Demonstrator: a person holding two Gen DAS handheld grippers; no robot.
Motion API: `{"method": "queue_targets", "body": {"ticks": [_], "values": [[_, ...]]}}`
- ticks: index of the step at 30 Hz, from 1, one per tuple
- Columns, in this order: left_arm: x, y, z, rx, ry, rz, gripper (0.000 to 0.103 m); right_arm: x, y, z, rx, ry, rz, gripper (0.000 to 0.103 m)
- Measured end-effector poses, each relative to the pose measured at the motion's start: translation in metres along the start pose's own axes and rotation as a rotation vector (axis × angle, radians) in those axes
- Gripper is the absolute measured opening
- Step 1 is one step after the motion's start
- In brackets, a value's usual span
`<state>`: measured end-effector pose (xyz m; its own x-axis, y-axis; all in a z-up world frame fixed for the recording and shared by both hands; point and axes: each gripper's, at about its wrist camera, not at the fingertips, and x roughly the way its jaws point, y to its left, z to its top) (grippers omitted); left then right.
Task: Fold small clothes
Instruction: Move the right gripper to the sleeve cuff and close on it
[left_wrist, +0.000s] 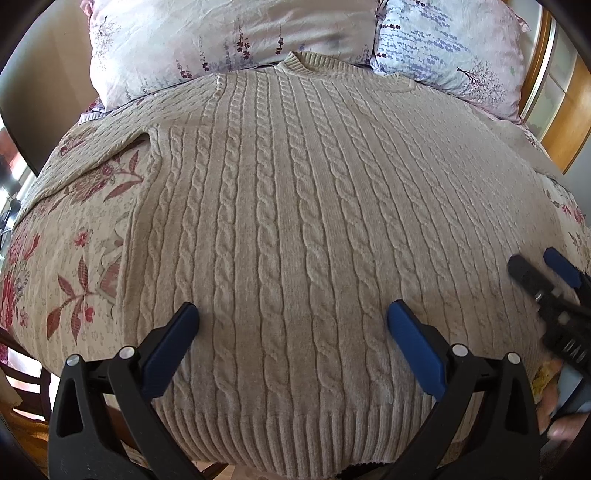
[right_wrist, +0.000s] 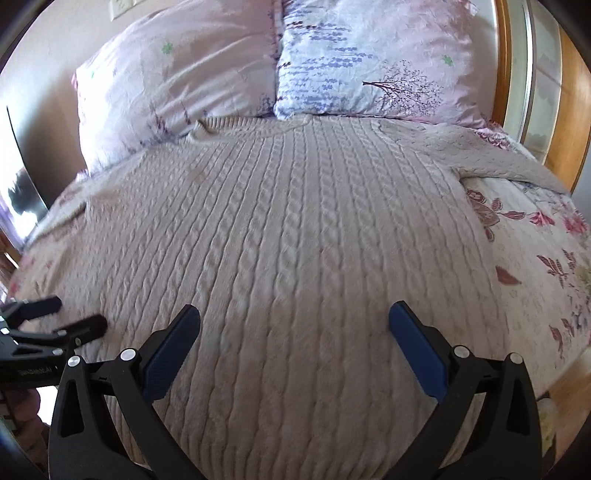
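Item: cable-knit sweater (left_wrist: 295, 221), cream-beige, laid flat and face up on a bed, sleeves spread to either side. Ribbed hem nearest the grippers, at the bed's near edge; ribbed collar (left_wrist: 314, 61) at the far end, touching the pillows. One sleeve (right_wrist: 509, 162) runs out far right of the right gripper, toward the wooden frame; the other (left_wrist: 92, 147) runs out far left of the left gripper.

Left gripper (left_wrist: 293, 317): jaws spread wide, holding nothing, poised over the lower body of the sweater just above the hem. Blue pads (left_wrist: 413, 347) on black fingers.

Right gripper (right_wrist: 294, 317): jaws likewise spread wide and empty, over the lower right part of the sweater. In the left wrist view it shows at the right edge, also parted, above the sweater's side. In the right wrist view the left gripper shows at the left edge, near the sweater's left side.

Support: floral bedspread (left_wrist: 74, 258), cream with red-pink flowers and leaves, exposed to the left of the left gripper and to the right of the right gripper.

Beyond the collar: two pillows, pale pink (right_wrist: 177, 74) and pale blue-lilac with a tree print (right_wrist: 369, 62), side by side and touching.

Far right: wooden bed frame (right_wrist: 569, 110).
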<state>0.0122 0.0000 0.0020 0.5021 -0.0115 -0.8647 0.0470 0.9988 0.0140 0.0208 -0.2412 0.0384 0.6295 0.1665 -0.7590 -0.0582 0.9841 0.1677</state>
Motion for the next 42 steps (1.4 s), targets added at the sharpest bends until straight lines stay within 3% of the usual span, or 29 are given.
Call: {"method": "queue_targets", "body": {"ticks": [5,9,12,15,19,24,33,35,38,42], "values": [[0.0,0.008,0.018,-0.011,-0.046,-0.036,0.101,-0.013,-0.058,0.041,0.138,-0.099,0.01,0.102],[-0.006,0.015,0.04,-0.012,-0.127,-0.145,0.101,-0.017,-0.135,0.077,0.338,-0.158,-0.036,0.097],[-0.009,0.015,0.056,0.005,-0.18,-0.19,0.101,-0.003,-0.197,0.094,0.529,-0.133,-0.013,0.086],[-0.011,0.01,0.073,0.037,-0.22,-0.155,0.101,0.017,-0.248,0.098,0.705,-0.095,0.013,0.072],[-0.004,0.006,0.097,0.039,-0.192,-0.169,0.101,0.034,-0.288,0.098,0.862,-0.082,0.023,0.064],[0.011,0.004,0.115,0.019,-0.152,-0.179,0.101,0.047,-0.312,0.101,0.922,-0.076,-0.011,0.058],[0.032,-0.005,0.128,0.026,-0.118,-0.193,0.101,0.051,-0.34,0.104,0.97,-0.109,-0.031,0.033],[0.036,-0.004,0.129,0.012,-0.109,-0.203,0.101,0.052,-0.343,0.103,0.972,-0.122,-0.05,0.023],[0.041,0.001,0.129,-0.024,-0.101,-0.253,0.101,0.054,-0.342,0.105,0.933,-0.121,-0.103,0.012],[0.04,0.008,0.128,-0.058,-0.116,-0.331,0.101,0.046,-0.328,0.118,0.832,-0.152,-0.156,0.01]]}}
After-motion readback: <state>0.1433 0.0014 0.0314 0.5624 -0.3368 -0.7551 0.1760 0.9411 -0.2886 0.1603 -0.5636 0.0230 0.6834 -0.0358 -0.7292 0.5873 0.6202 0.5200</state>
